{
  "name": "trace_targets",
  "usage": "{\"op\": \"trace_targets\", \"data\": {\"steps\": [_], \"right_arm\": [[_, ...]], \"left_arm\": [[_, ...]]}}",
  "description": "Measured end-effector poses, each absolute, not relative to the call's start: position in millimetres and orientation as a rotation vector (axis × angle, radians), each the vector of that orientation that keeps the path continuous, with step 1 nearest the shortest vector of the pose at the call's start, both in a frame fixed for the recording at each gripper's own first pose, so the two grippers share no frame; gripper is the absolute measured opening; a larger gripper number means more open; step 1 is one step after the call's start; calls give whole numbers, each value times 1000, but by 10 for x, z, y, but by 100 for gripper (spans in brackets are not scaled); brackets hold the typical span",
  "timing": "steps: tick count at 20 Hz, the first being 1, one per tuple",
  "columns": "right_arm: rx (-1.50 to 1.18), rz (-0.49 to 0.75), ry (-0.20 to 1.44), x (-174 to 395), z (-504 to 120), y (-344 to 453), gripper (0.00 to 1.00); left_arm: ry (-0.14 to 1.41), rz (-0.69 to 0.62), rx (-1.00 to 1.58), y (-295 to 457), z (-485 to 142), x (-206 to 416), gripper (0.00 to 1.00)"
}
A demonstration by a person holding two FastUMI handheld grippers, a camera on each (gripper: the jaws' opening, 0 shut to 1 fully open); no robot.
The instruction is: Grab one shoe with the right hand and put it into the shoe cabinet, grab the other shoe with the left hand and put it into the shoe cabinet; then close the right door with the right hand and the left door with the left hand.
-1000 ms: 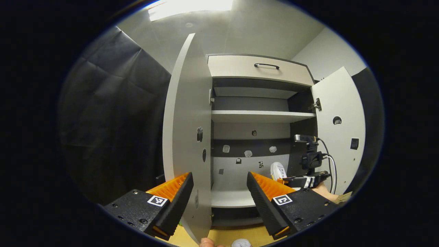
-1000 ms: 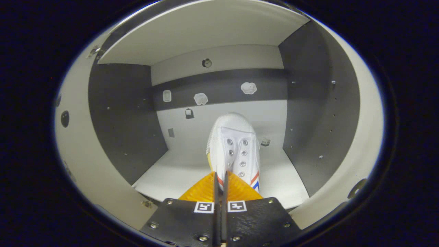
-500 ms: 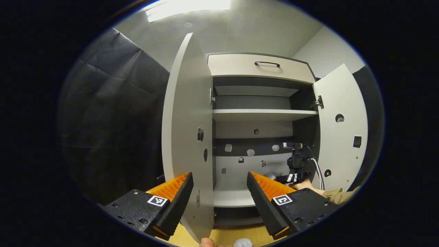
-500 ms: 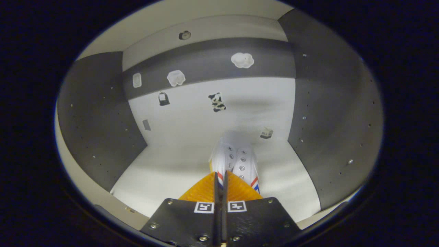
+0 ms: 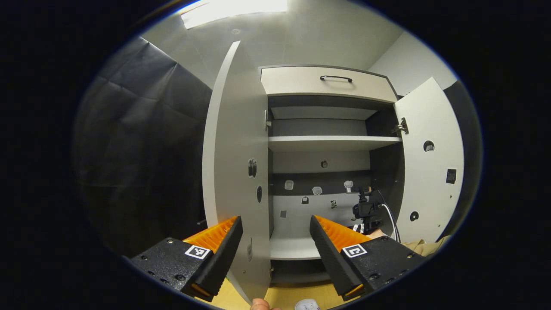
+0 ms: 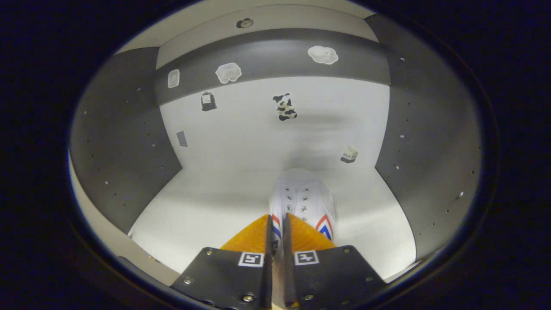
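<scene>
Deeper into the shoe cabinet (image 6: 107,142) goes the right claw (image 6: 275,224), clamped on the white shoe (image 6: 303,200) just ahead. Left claw (image 5: 275,234) waits, fingers apart.

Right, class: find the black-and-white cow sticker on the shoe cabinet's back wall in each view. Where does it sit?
Left gripper view: the cow sticker is tiny, right of centre, on the pale back panel of the lower compartment.
Right gripper view: the cow sticker is large, upper centre, above the white shoe.
Shared landmark: the dark band across the back wall, just above the sticker.
</scene>
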State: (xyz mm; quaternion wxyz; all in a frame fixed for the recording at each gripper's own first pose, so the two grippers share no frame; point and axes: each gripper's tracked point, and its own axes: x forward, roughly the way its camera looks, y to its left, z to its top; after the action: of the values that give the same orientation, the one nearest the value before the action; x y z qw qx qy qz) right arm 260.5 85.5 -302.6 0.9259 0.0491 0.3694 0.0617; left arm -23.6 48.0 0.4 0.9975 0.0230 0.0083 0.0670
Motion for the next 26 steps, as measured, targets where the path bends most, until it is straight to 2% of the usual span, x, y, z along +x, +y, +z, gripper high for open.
{"op": "trace_targets", "data": {"steps": [1, 2, 6, 11, 14, 19, 26], "right_arm": [[113, 128, 745, 2592, -2931, 836, 7], [127, 129, 720, 2601, -2843, 830, 18], [145, 163, 604, 2389, -2259, 794, 18], [105, 216, 420, 1863, -1431, 776, 18], [116, 231, 337, 1528, -1007, 710, 17], [140, 216, 234, 1073, -459, 509, 17], [137, 194, 172, 670, -131, 301, 17]], "left_arm": [[16, 130, 47, 470, 3, -238, 96], [17, 127, 44, 452, 1, -233, 96], [22, 79, 28, 270, -61, -184, 97], [141, -27, -4, -94, -612, -71, 97], [250, -77, -38, -247, -1113, -34, 97], [523, -126, -106, -382, -2278, -133, 99], [933, -126, -56, -310, -4048, -636, 98]]}}
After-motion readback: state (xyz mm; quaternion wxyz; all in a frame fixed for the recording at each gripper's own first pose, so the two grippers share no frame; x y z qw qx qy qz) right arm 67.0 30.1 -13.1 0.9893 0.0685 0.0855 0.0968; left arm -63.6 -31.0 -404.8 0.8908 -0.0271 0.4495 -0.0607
